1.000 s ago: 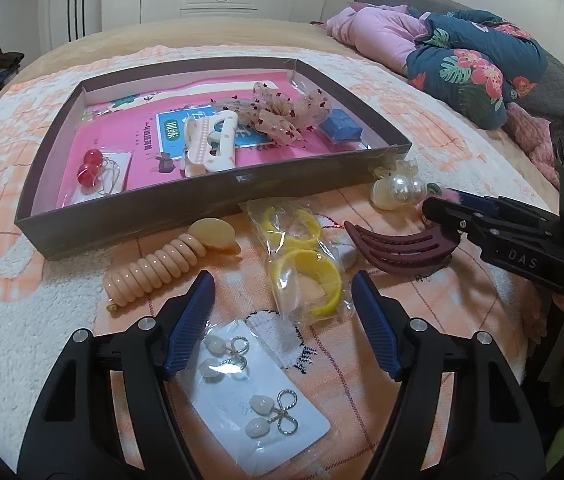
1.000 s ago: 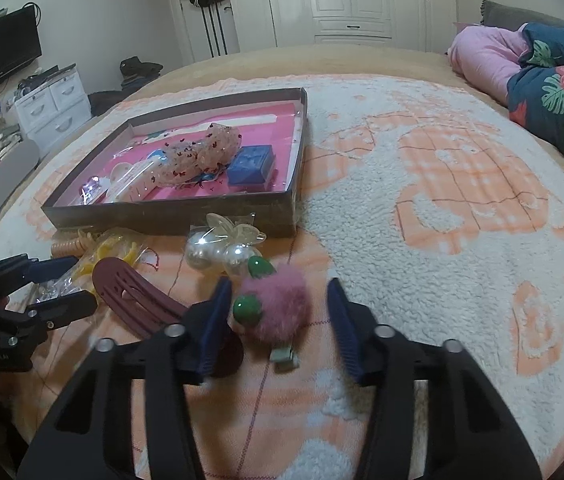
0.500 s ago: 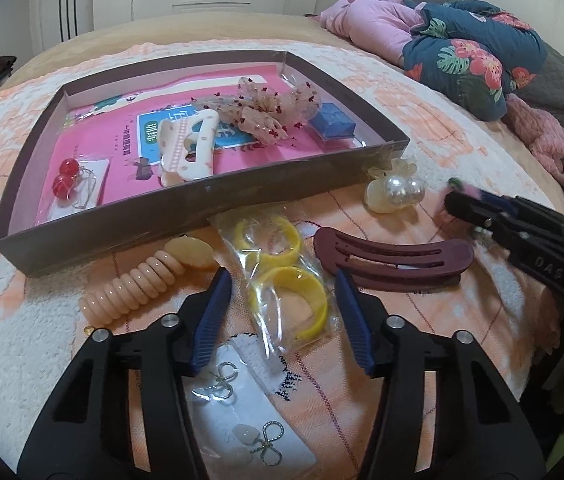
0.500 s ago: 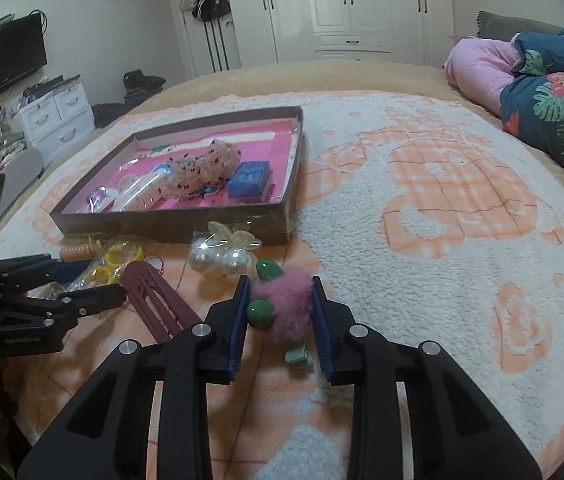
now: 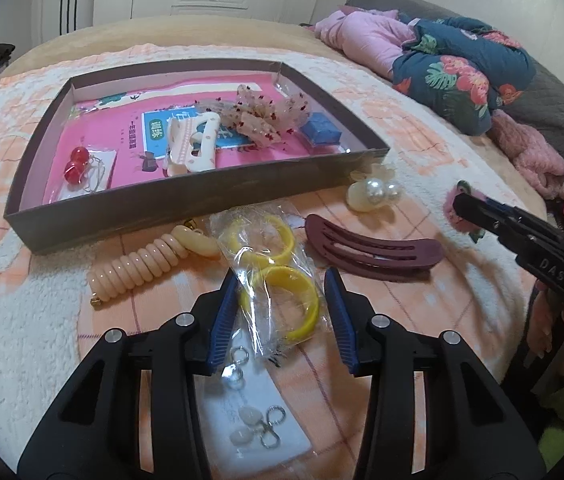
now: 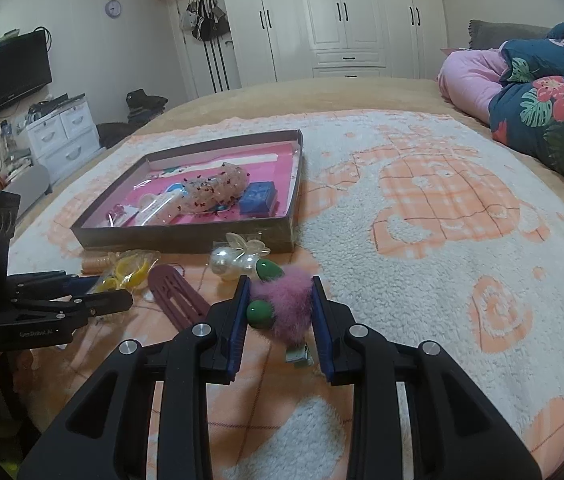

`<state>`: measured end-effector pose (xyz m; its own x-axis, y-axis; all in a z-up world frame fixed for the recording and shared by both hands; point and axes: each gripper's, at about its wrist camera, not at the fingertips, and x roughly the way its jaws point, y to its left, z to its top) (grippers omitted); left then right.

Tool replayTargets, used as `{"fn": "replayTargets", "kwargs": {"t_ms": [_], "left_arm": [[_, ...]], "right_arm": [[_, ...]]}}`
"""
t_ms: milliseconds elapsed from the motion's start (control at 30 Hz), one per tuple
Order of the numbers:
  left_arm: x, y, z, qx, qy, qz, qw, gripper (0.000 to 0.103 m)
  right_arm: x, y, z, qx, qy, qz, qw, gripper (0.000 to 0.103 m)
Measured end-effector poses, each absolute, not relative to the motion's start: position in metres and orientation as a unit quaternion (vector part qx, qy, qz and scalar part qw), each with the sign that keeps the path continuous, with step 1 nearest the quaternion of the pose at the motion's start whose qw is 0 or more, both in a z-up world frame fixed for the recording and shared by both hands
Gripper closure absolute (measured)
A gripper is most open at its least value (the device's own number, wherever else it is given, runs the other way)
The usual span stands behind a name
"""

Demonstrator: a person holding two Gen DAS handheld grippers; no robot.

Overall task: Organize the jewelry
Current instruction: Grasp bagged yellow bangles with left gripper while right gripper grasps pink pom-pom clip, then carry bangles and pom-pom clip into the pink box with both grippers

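A shallow brown box (image 5: 186,196) with a pink floor holds a white clip, a lace bow, a blue box and red bead earrings. My left gripper (image 5: 282,284) is partly closed around a clear bag of yellow bangles (image 5: 278,280) lying on the blanket; its pads (image 5: 226,304) stand just beside the bag. My right gripper (image 6: 280,300) is shut on a pink fluffy hair clip with green beads (image 6: 285,304), held slightly above the blanket. It also shows in the left wrist view (image 5: 455,208).
On the blanket in front of the box lie a peach coil hair tie (image 5: 142,268), a maroon hair clip (image 5: 373,252), a pearl clip (image 5: 373,194) and an earring card (image 5: 258,428). Folded quilts (image 5: 441,68) lie at the right.
My left gripper moved forward off the earring card and narrowed around the bangle bag. My right gripper closed on the pink fluffy clip and lifted it slightly.
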<state>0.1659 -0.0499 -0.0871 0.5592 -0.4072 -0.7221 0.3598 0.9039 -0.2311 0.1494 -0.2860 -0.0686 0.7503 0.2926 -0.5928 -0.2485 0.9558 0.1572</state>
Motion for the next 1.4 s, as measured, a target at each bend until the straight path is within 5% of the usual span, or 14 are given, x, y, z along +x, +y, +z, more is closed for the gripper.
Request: {"fn": "replayTargets", "kwargs": {"t_ms": [1400], "left_arm": [[0.148,0.038,-0.034,-0.105,0.319,-0.156,0.929,0.069]], "right_arm": [[0.132,-0.19,-0.025,-0.045,0.275,0.233,0.932,0.075]]}}
